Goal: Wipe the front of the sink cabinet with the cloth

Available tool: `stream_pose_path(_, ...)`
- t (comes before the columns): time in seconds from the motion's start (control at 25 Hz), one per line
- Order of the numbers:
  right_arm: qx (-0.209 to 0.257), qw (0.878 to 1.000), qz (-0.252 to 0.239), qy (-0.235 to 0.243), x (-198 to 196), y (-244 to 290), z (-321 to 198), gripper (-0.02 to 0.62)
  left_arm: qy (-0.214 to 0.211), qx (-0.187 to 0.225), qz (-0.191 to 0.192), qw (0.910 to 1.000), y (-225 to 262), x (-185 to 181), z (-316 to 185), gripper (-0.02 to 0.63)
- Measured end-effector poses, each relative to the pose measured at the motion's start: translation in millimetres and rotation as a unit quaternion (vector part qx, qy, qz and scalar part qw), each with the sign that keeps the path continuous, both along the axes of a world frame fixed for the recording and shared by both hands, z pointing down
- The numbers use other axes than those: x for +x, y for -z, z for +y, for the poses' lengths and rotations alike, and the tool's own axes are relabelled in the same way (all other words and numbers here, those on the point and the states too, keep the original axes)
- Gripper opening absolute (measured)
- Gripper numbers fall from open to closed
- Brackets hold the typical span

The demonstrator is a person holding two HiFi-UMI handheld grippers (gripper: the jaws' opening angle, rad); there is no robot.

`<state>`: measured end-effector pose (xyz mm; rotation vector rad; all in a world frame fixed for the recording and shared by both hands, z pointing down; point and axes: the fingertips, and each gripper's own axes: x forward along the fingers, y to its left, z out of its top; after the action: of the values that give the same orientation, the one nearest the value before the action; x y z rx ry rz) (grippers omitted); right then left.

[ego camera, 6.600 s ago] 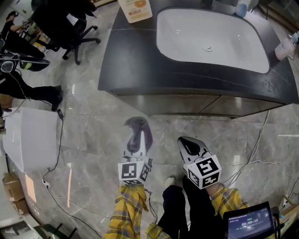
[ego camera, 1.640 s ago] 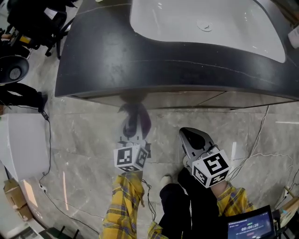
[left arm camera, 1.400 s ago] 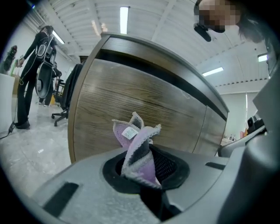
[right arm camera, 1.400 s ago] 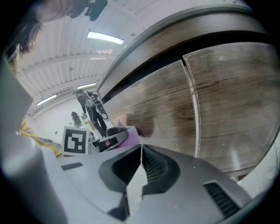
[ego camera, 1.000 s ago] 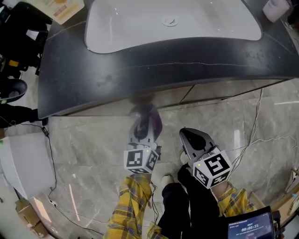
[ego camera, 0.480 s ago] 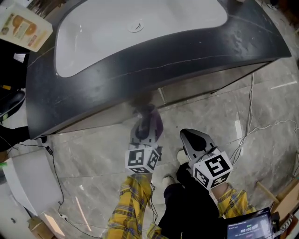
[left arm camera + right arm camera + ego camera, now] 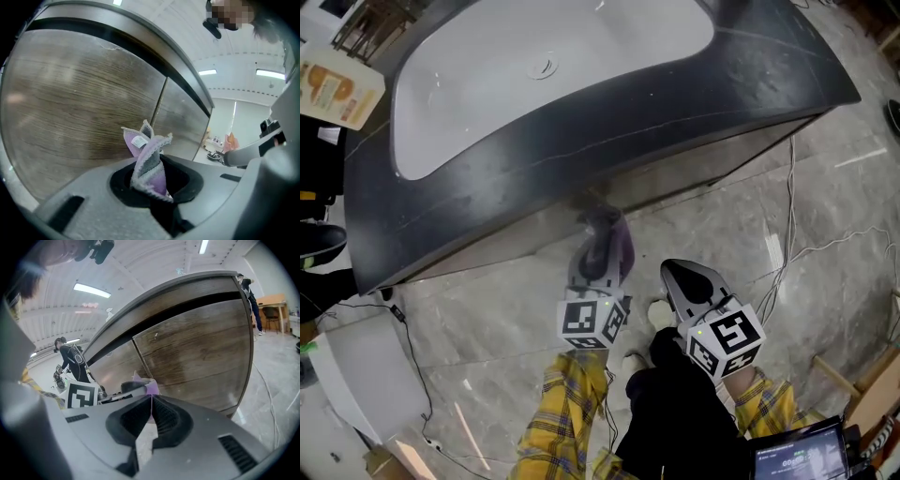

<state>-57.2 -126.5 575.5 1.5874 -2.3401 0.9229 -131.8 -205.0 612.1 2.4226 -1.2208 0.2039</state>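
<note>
Left gripper clenched the crumpled purple-and-grey cloth close to the brown front of the sink cabinet, its wood grain plain only in the gripper views, while the right gripper hung pinched together, empty.
</note>
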Motion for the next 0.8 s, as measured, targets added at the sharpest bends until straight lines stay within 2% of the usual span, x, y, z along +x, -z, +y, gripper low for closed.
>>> stream_pose_path(0.44,0.010,1.000,0.001,0.013,-11.4,50.3,-0.4,0.006,-0.003,0.013,0.014,0.9998,74.4,-2.1,22.4,0.049)
stream_pose_path(0.8,0.028,0.999,0.013,0.034,-30.5,102.5,10.8,0.006,-0.007,0.030,0.024,0.9992,138.7,-17.7,54.4,0.050)
